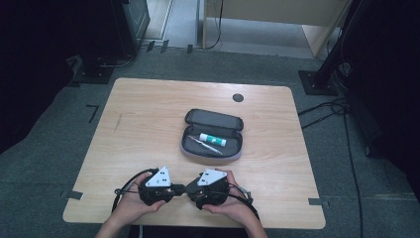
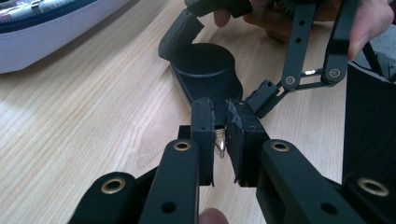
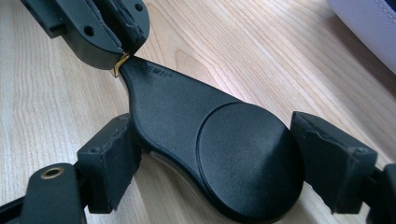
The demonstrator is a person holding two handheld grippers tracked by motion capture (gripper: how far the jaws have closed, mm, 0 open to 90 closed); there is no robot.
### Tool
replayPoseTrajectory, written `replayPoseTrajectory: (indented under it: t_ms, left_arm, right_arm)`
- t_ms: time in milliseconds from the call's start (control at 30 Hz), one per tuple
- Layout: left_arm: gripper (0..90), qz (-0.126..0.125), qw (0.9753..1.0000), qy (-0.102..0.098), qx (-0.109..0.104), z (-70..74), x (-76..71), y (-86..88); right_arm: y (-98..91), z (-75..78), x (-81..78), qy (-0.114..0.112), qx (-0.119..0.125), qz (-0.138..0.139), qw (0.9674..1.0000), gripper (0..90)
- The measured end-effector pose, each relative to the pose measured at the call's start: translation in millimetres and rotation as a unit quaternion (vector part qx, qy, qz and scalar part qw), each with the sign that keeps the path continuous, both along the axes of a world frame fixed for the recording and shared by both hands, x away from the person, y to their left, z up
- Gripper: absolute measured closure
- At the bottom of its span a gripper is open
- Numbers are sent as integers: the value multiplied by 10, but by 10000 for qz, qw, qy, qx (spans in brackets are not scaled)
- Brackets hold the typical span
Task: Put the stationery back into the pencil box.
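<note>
Both grippers sit at the near edge of the table (image 1: 148, 99), tips facing each other, a hand behind each. Left gripper (image 2: 220, 140): jaws together, clamped on a small metal tip (image 2: 220, 143) that sticks out of the narrow end of a black teardrop-shaped case (image 3: 210, 149); it looks like the end tab of a retractable tape, but I can't tell for sure. In the right gripper view the same pinch shows at top left, a gold-coloured bit of tab visible right where the left jaws meet the case's nose. Right gripper (image 3: 215, 163): jaws wide apart with the round fat end of the case between them. The pad on the left of that view is against the case's side; the pad on the right looks just beside the rim, and I can't tell if it actually presses. So the case lies flat on the wood, bridging the two grippers: nose at the left jaws, round body inside the right jaws. From the left gripper view the case runs straight ahead from the pinched tip, with the right gripper's linkage and the person's fingers (image 2: 369, 23) beyond it. An open grey pencil case (image 1: 213, 134) sits well beyond both grippers toward the middle of the table, lid folded back, holding a white-and-green tube (image 1: 213, 139) and a slim pen (image 1: 205, 146) beside it. Its white edge shows in a top corner of each gripper view.
</note>
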State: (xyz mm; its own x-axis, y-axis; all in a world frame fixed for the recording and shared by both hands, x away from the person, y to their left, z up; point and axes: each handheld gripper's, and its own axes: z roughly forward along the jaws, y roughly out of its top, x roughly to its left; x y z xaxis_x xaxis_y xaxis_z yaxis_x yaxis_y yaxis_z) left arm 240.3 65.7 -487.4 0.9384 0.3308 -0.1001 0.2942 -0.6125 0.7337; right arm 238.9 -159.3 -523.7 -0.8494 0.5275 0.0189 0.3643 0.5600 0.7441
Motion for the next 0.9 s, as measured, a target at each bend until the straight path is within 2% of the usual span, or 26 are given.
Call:
replayPoseTrajectory:
  t_ms: [333, 500, 533, 600, 633, 900]
  left_arm:
    - [750, 15, 9996, 137, 249, -103, 26, -25]
    - [722, -66, 9992, 168, 368, -135, 30, -36]
    - [717, -102, 9991, 171, 375, -145, 26, -44]
    - [699, -127, 9989, 153, 431, -167, 14, -65]
    - [694, -116, 9987, 115, 476, -174, 9, -76]
    - [684, -32, 9991, -10, 416, -166, 21, -55]
  right_arm:
    - [-4, 1, 1, 6, 13, -6, 10000, 190]
    - [-8, 1, 3, -10, 13, -9, 10000, 199]
    - [-12, 1, 4, -14, 17, -6, 10000, 217]
    - [-33, 8, -2, -42, 101, -40, 9999, 362]
    - [-39, 10, 0, -59, 112, -56, 9999, 382]
    - [-40, 11, -12, -83, 123, -15, 9999, 425]
